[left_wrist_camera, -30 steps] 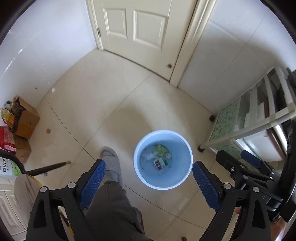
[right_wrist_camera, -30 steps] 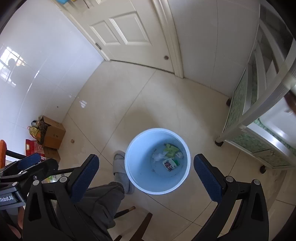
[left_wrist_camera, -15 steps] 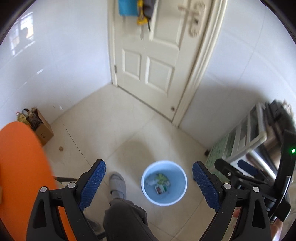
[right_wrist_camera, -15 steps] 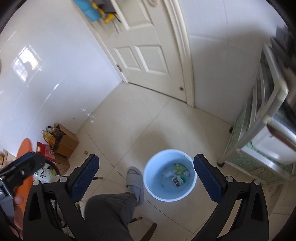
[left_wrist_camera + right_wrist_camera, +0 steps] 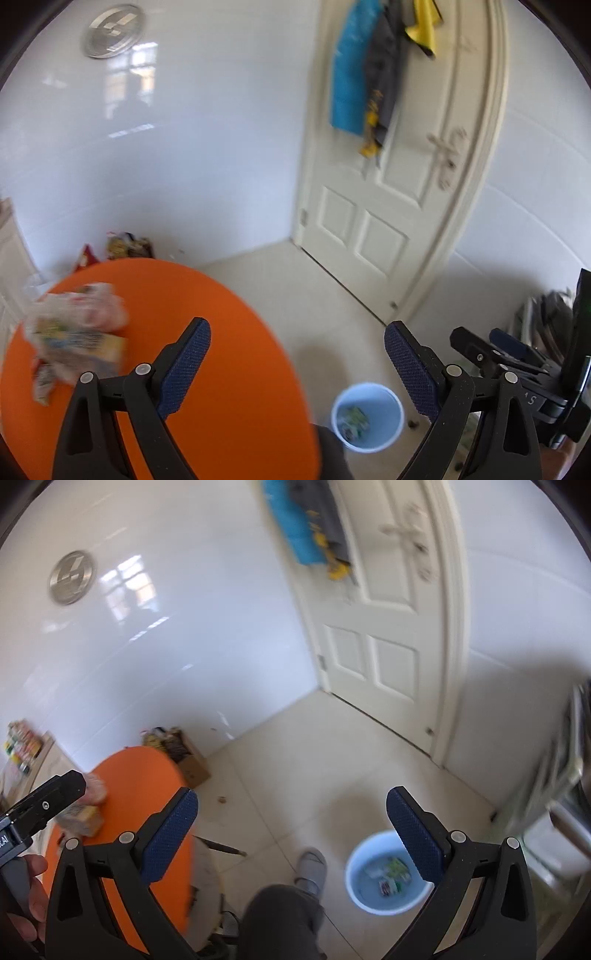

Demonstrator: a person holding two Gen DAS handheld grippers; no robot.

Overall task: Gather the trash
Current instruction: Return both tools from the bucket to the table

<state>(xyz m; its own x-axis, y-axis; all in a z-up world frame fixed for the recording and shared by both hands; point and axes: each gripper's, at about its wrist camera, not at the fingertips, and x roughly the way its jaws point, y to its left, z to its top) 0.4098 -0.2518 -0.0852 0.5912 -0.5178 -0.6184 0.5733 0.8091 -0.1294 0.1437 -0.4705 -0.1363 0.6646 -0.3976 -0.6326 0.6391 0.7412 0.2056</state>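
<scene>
Orange fills the lower left of the left wrist view: a round counter carrying a blurred heap of wrappers near its far left edge. The left claw hangs spread wide and empty above the counter's right edge, and a pale blue bucket with scraps inside stands on the floor beyond. In the right wrist view, the right claw is spread and empty above the floor; the bucket sits beside a grey slipper, well apart from the wrappers on the counter.
</scene>
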